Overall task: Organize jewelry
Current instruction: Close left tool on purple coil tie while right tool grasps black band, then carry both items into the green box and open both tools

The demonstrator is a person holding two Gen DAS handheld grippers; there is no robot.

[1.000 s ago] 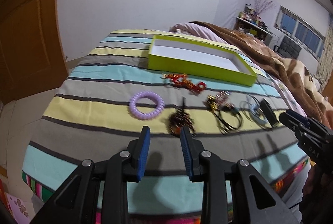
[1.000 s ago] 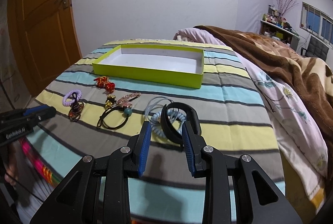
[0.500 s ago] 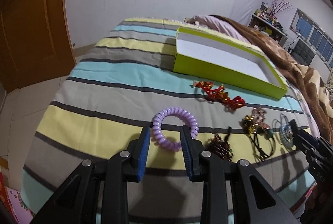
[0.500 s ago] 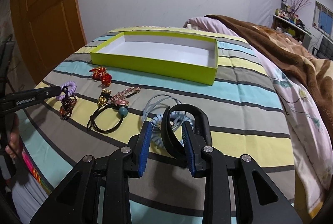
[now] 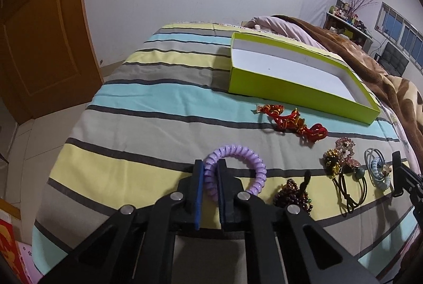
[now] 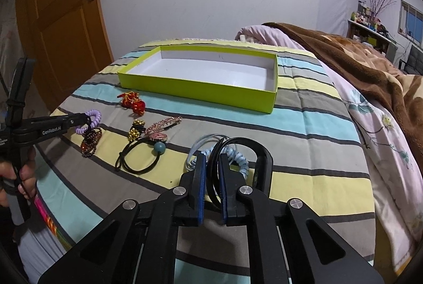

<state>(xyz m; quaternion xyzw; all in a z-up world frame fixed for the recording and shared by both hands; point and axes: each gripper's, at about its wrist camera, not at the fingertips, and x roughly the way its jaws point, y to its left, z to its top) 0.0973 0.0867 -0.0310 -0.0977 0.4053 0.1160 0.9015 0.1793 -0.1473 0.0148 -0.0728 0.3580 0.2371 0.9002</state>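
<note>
My left gripper [image 5: 210, 165] is shut on the near side of a purple spiral hair tie [image 5: 246, 154] that lies on the striped bedspread. My right gripper [image 6: 211, 159] is shut on the left rim of a black bangle [image 6: 260, 152] that rests over a light blue spiral tie [image 6: 239, 156]. The empty lime-green box [image 5: 290, 88] lies farther back; it also shows in the right wrist view [image 6: 201, 89]. Between the grippers lie a dark bead bracelet [image 5: 292, 194], a red ornament [image 5: 293, 120], a gold and pink hair clip [image 6: 161, 128] and a black elastic with a teal bead [image 6: 140, 157].
A brown blanket [image 6: 370, 62] and pink sheet cover the bed's right side. A wooden door [image 5: 34, 33] stands at the left. The bed's near edge drops off just below the grippers. A shelf and windows [image 6: 370, 19] are at the far right.
Both grippers have closed: the left on the purple spiral tie after moving forward to it, the right on the black bangle.
</note>
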